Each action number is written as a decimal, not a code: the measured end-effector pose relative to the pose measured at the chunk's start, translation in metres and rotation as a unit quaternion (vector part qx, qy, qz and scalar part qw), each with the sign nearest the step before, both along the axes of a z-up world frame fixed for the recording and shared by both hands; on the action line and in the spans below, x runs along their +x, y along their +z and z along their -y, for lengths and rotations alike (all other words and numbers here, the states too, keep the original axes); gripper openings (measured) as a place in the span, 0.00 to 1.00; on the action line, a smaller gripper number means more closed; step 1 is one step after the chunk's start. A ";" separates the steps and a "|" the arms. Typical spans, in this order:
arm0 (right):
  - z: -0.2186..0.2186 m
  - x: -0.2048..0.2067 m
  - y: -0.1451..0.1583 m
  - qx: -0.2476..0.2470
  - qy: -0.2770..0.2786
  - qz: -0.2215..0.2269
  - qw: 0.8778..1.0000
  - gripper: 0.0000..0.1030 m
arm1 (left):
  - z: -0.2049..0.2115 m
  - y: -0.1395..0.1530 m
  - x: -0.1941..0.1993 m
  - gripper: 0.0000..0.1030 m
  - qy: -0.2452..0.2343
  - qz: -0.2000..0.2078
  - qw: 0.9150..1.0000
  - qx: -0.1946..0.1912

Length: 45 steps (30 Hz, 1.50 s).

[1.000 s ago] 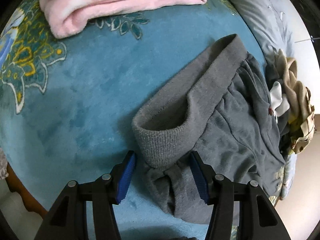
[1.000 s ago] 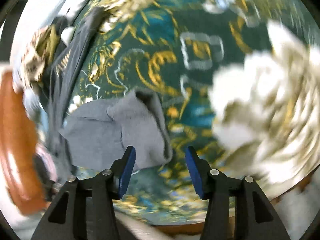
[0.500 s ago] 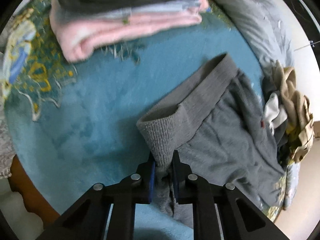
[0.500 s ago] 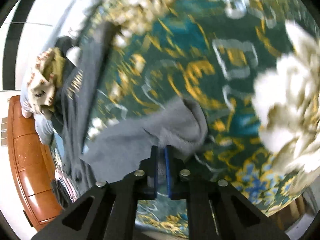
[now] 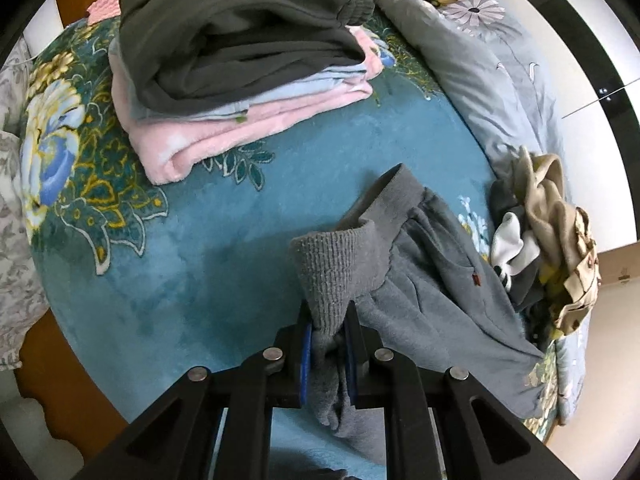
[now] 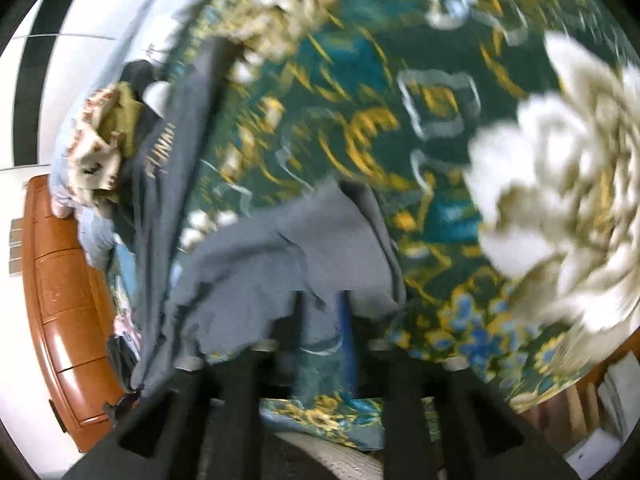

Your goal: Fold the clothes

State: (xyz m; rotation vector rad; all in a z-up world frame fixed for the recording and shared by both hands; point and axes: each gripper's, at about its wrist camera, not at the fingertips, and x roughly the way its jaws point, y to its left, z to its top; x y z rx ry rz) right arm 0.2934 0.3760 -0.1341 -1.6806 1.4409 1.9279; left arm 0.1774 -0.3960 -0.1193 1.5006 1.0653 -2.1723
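Grey sweatpants (image 5: 424,276) lie on a teal floral blanket (image 5: 168,248). My left gripper (image 5: 328,344) is shut on the ribbed waistband and holds it lifted off the blanket. In the blurred right wrist view, my right gripper (image 6: 324,320) is shut on the other end of the same grey pants (image 6: 280,256), and the cloth drapes over its fingers.
A stack of folded clothes (image 5: 240,60), dark grey on pale blue and pink, sits at the back. A heap of unfolded clothes (image 5: 548,240) lies at the right, by a grey quilt (image 5: 480,60). A wooden headboard (image 6: 60,300) shows at left in the right wrist view.
Both grippers went from open to shut on the grey pants. The left one then lifted the waistband and pulled back; the right one lifted its end too.
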 end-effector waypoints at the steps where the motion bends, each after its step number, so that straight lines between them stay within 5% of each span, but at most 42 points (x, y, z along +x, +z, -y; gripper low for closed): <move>1: 0.001 0.002 -0.006 -0.004 -0.004 0.002 1.000 0.41 | 0.001 -0.001 0.001 0.14 0.004 0.001 1.000 0.005; 17: 0.031 0.010 -0.040 -0.075 -0.059 0.025 0.995 0.42 | 0.007 -0.021 0.015 0.14 0.032 0.000 0.998 0.045; 21: 0.025 0.002 -0.044 -0.052 -0.090 0.007 0.995 0.42 | 0.008 -0.023 0.015 0.14 0.034 -0.001 0.998 0.051; 23: 0.025 -0.001 -0.042 -0.040 -0.105 0.015 0.994 0.32 | 0.008 -0.022 0.017 0.14 0.033 -0.008 0.998 0.053; 24: 0.026 -0.003 -0.041 -0.034 -0.112 0.019 0.993 0.12 | 0.008 -0.021 0.017 0.14 0.033 -0.011 0.998 0.053; 35: 0.007 -0.047 0.103 0.103 -0.048 -0.078 0.990 0.05 | 0.002 0.029 0.017 0.14 -0.004 -0.048 0.999 0.014; 39: 0.005 -0.014 0.084 0.095 -0.050 0.004 0.994 0.04 | 0.012 0.006 0.020 0.14 0.007 -0.009 1.000 0.028; 42: -0.002 -0.025 0.065 0.075 -0.068 0.018 0.995 0.04 | 0.017 -0.010 0.014 0.14 0.028 0.006 0.999 0.046; 45: 0.000 -0.050 0.058 0.087 -0.038 0.026 0.995 0.04 | 0.013 -0.012 0.006 0.14 0.016 0.018 0.999 0.024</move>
